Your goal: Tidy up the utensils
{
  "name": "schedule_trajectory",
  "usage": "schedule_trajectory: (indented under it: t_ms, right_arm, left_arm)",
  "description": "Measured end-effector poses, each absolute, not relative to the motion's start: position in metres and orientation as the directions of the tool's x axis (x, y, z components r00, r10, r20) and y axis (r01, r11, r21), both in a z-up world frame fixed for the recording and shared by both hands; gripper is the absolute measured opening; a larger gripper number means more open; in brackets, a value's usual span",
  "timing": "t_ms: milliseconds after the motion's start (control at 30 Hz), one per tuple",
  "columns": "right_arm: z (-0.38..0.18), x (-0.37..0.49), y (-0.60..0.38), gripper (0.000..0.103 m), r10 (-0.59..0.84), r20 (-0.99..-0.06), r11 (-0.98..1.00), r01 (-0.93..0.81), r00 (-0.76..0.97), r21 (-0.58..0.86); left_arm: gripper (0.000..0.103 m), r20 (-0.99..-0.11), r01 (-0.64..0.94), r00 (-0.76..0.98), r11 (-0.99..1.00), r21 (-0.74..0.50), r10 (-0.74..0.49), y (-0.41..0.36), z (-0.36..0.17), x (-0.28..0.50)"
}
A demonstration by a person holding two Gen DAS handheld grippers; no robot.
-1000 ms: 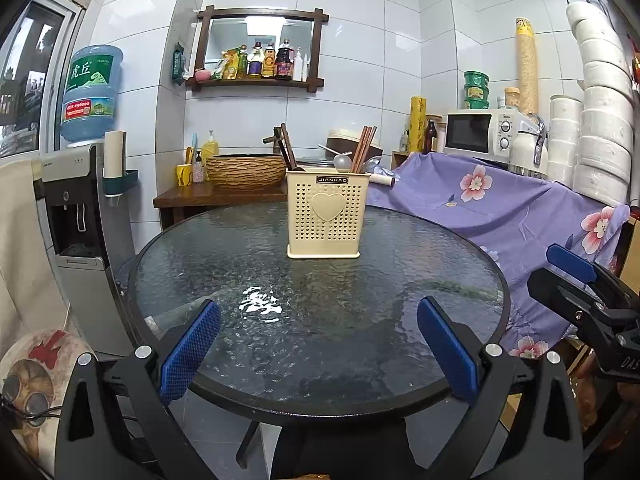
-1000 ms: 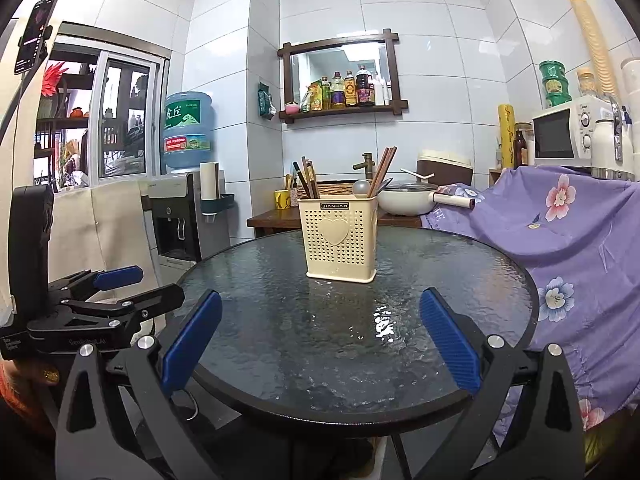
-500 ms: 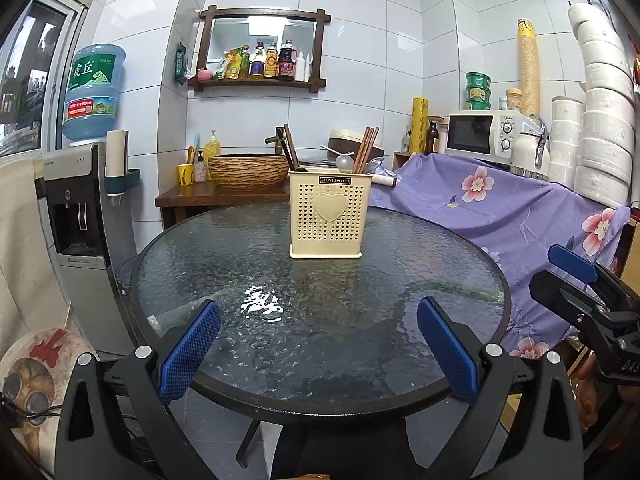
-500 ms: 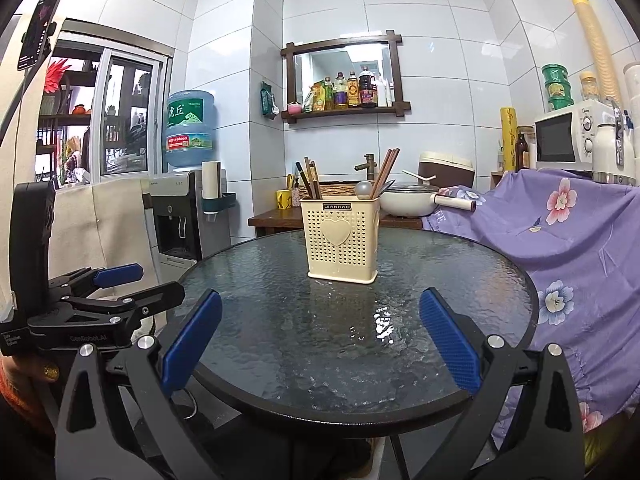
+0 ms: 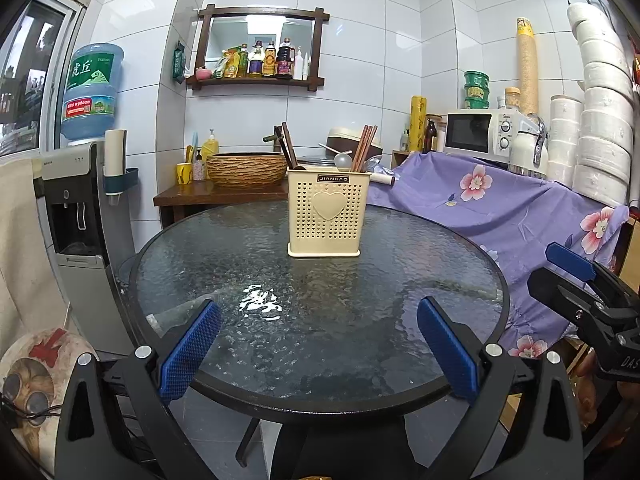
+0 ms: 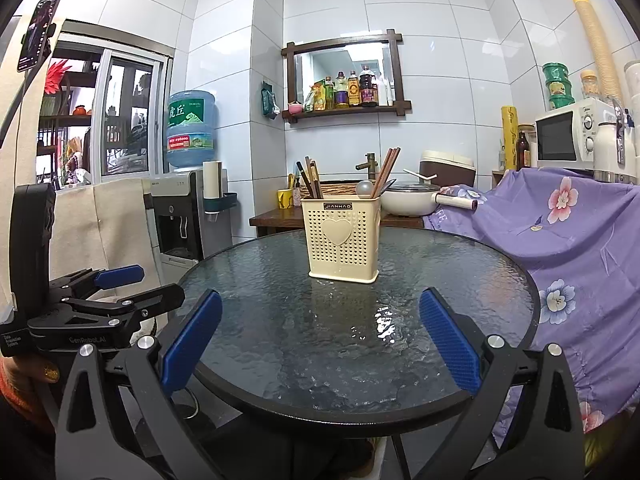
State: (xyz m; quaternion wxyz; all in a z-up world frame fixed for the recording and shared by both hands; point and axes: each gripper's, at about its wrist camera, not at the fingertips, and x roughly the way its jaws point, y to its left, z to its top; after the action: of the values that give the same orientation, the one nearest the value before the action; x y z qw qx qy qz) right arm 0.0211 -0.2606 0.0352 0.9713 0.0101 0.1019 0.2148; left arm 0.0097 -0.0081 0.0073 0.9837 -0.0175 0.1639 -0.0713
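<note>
Nearest the cameras, the left gripper (image 5: 318,350) and right gripper (image 6: 320,344) are held wide and empty at the round glass table's (image 5: 248,388) near edge. Farther on, mid-table, the cream utensil holder (image 5: 329,215) stands upright, chopsticks (image 5: 363,148) and a spoon (image 5: 343,160) inside. No loose utensil is seen, so sorting appears finished or not begun; a reach toward the holder is called for.

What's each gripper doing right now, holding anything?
Left gripper: open, holding nothing, hovering at the near edge of the glass table.
Right gripper: open, holding nothing, also short of the utensil holder.
</note>
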Motion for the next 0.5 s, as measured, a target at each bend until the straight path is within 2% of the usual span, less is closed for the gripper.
schedule_trajectory:
  t_ms: [500]
  right_arm:
    - [0.0338,0.0216,-0.2597,0.097,0.421,-0.198,0.907,-0.418,0.885,0.062]
  left_arm:
    - [0.097,-0.320,0.134,0.936,0.989,-0.060,-0.146,-0.0076,0.0057,0.0095]
